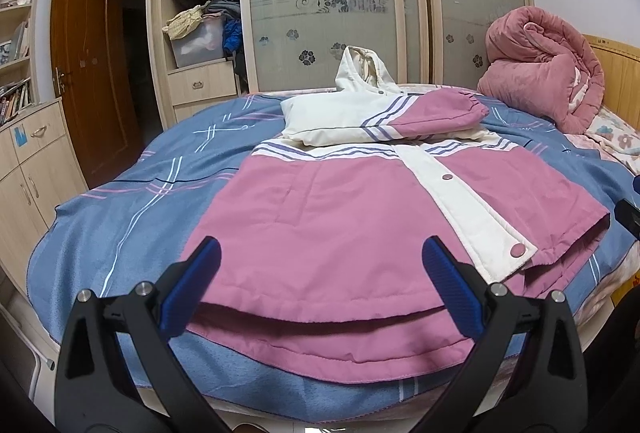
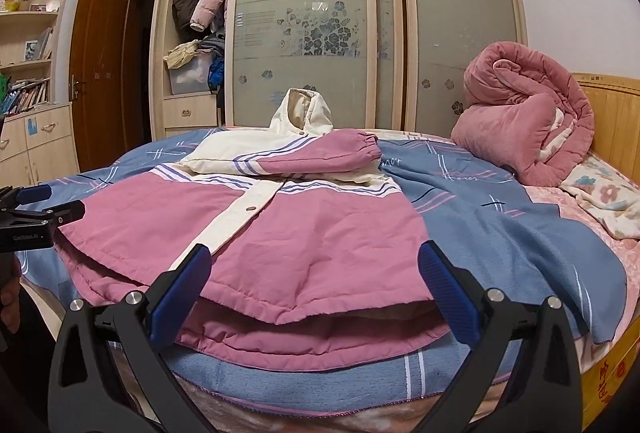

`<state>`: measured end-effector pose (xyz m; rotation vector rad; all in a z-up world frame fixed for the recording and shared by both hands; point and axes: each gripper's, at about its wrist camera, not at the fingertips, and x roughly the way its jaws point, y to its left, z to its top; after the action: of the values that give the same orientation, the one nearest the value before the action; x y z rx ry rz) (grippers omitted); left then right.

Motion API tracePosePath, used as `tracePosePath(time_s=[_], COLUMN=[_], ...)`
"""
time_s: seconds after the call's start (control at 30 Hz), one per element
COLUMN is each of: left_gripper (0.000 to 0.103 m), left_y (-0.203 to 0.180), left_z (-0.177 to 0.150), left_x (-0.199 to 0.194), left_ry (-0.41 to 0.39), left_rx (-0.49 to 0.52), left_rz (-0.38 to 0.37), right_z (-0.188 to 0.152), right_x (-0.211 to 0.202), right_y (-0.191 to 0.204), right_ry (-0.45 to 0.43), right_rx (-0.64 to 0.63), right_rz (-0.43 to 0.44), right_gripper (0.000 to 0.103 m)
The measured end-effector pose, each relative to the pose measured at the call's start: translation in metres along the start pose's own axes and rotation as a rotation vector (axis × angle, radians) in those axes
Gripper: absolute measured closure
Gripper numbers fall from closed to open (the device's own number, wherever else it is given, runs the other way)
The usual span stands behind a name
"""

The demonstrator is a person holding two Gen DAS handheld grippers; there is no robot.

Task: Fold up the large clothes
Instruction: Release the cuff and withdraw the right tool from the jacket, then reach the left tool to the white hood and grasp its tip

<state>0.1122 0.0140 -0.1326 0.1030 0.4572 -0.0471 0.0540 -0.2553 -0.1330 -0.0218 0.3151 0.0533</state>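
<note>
The left gripper [image 1: 320, 289] hovers at the jacket's near hem, fingers wide apart, holding nothing; the pink and white jacket [image 1: 340, 209] lies flat on the blue blanket [image 1: 132, 209], sleeves folded across its chest; the right gripper [image 2: 314, 293] hovers likewise, fingers spread, empty.

Little can be read. In the right wrist view, the black body of the left tongs [image 2: 42, 211], far to the left of the right tongs [image 2: 314, 295], bears small pale lettering too fine to make out for certain. Beyond the right tongs, the blue bed cover [image 2: 480, 201] carries pale printed marks, unreadable from here. Low on the right, the yellow bed frame [image 2: 610, 373] shows red Chinese characters, cut by the picture's edge. The frosted wardrobe door [image 2: 300, 29] has faint lines of text, illegible.
</note>
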Motion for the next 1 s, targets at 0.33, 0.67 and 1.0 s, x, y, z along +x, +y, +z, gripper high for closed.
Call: tracePosePath(time_s=[0.33, 0.67, 1.0], left_gripper=[0.002, 0.002, 0.002], left_y=[0.001, 0.001, 0.001], left_z=[-0.001, 0.004, 0.088], left_x=[0.004, 0.013, 0.048], left_ry=[0.014, 0.018, 0.125], left_rx=[0.007, -0.044, -0.047], left_rz=[0.007, -0.025, -0.141], right_z=[-0.001, 0.012, 0.174], right_x=[0.003, 0.009, 0.062], right_y=[0.002, 0.016, 0.024], right_ry=[0.000, -0.040, -0.141], right_rx=[0.007, 0.062, -0.036], right_rz=[0.003, 0.051, 0.086], right_gripper=[0.001, 0.001, 0.001])
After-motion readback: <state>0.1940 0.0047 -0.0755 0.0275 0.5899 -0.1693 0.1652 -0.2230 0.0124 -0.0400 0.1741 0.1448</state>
